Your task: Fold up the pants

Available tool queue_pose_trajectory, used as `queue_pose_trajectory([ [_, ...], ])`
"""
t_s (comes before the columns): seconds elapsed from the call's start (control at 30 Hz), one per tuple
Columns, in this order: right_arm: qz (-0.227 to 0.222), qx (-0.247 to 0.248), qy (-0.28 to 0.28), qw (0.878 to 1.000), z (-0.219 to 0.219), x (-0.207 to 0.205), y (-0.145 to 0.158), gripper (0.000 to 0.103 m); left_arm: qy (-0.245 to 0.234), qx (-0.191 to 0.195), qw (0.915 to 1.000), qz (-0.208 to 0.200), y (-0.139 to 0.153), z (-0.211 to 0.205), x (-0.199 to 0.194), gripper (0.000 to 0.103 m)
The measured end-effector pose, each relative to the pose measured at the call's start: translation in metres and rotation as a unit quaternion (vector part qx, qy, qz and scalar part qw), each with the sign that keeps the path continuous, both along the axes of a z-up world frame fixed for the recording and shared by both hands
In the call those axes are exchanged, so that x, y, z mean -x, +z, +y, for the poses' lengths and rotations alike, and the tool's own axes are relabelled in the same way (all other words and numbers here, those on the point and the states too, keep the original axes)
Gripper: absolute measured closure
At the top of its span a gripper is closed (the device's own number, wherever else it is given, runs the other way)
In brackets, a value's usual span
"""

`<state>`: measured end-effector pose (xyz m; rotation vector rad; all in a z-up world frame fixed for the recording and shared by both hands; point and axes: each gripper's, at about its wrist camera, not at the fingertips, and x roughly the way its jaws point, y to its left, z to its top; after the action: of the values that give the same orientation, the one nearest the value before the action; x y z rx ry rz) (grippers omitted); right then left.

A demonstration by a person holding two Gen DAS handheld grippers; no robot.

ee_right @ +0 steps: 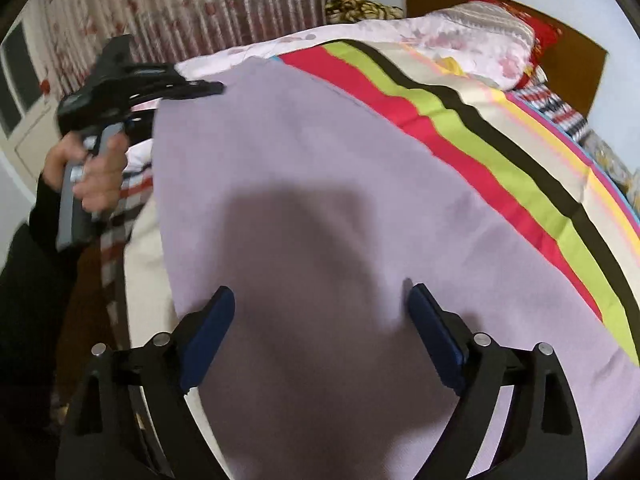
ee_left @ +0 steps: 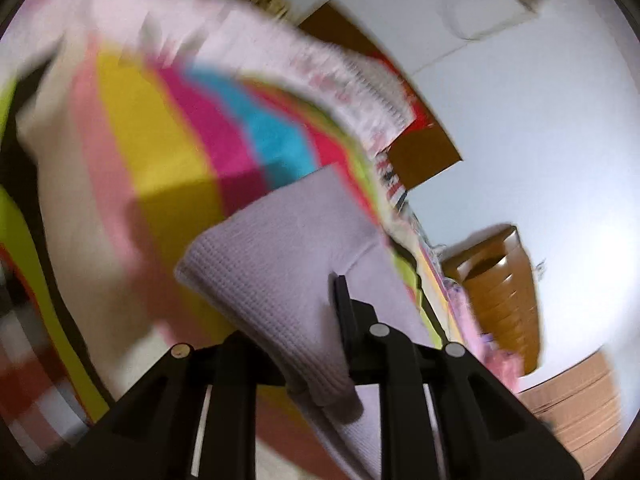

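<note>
Left claw (ee_left: 320,320) is clamped shut on a fold of the lilac pants (ee_left: 280,264), a corner of cloth bunched between its fingers and lifted off the bed (ee_left: 160,128). Right claw (ee_right: 320,320) gapes wide, holds nothing, pointing down over the pants (ee_right: 300,184), which lie spread flat on the striped bedspread (ee_right: 460,128). Cloth runs straight ahead of the right claw, long axis away from it toward the far edge, where the left claw (ee_right: 208,89) pinches the far-left corner, a hand (ee_right: 100,172) on its grip. Right claw is the nearer one to the close end; likely next it drops and pinches there. Left view blurred, so the exact grip depth is unclear.
</note>
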<state>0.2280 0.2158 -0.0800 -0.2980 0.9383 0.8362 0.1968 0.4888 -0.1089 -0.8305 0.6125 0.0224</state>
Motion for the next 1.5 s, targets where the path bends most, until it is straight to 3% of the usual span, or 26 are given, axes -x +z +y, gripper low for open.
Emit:
queue_pose_trajectory([
  [0.03,-0.002,-0.004,-0.001,1.000,-0.001,-0.003,0.002,0.017,0.001,-0.028,0.9993,0.027,0.000,-0.004,-0.008,0.086],
  [0.13,0.015,-0.046,-0.010,0.999,-0.005,-0.020,0.006,0.017,-0.004,-0.012,0.9972,0.073,-0.018,0.002,-0.024,0.086],
  [0.17,0.039,-0.070,-0.021,0.997,-0.008,-0.033,0.003,0.015,-0.004,-0.008,0.9972,0.075,-0.021,0.003,-0.024,0.086],
  [0.23,0.067,-0.062,-0.051,0.995,-0.010,-0.052,-0.009,0.014,0.005,-0.001,0.9971,0.076,-0.021,0.003,-0.020,0.085],
  [0.3,0.073,-0.070,-0.059,0.993,-0.015,-0.057,-0.004,0.015,0.013,-0.007,0.9970,0.077,-0.015,0.000,-0.017,0.086],
  [0.37,0.056,-0.069,-0.083,0.993,-0.021,-0.053,0.007,0.014,0.014,-0.037,0.9963,0.076,-0.002,-0.007,-0.014,0.086],
  [0.47,0.067,-0.098,-0.045,0.992,-0.026,-0.033,0.015,0.014,0.016,-0.049,0.9958,0.075,0.010,-0.013,-0.015,0.086],
  [0.57,0.062,-0.037,-0.014,0.997,-0.012,-0.016,-0.008,0.012,0.025,-0.058,0.9953,0.074,0.021,-0.019,-0.016,0.086],
  [0.63,0.031,-0.021,0.004,0.999,-0.003,-0.006,-0.009,0.007,0.033,-0.069,0.9950,0.064,0.034,-0.026,-0.014,0.086],
  [0.7,0.040,-0.022,-0.010,0.999,-0.004,-0.008,-0.006,0.008,0.041,-0.079,0.9944,0.056,0.048,-0.035,-0.012,0.086],
  [0.77,0.060,-0.051,-0.042,0.996,-0.019,-0.008,0.004,0.008,0.043,-0.098,0.9930,0.049,0.066,-0.047,-0.011,0.086],
  [0.87,0.058,-0.136,-0.075,0.986,-0.062,-0.003,0.027,0.008,0.035,-0.153,0.9869,0.037,0.094,-0.073,-0.011,0.086],
  [1.0,0.027,-0.152,-0.145,0.977,-0.127,0.007,0.037,0.008,0.024,-0.196,0.9802,0.016,0.122,-0.113,-0.008,0.086],
  [1.17,0.024,-0.203,-0.250,0.947,-0.226,0.017,0.032,0.008,-0.022,-0.269,0.9624,-0.027,0.156,-0.198,-0.003,0.086],
  [1.23,0.019,-0.204,-0.297,0.933,-0.266,0.024,0.027,0.008,-0.043,-0.280,0.9584,-0.037,0.163,-0.232,-0.001,0.086],
  [1.37,0.001,-0.223,-0.381,0.897,-0.335,0.044,0.027,0.008,-0.124,-0.326,0.9345,-0.072,0.170,-0.322,0.010,0.085],
  [1.5,-0.031,-0.240,-0.446,0.862,-0.392,0.070,0.036,0.008,-0.204,-0.351,0.9092,-0.093,0.157,-0.409,0.026,0.085],
])
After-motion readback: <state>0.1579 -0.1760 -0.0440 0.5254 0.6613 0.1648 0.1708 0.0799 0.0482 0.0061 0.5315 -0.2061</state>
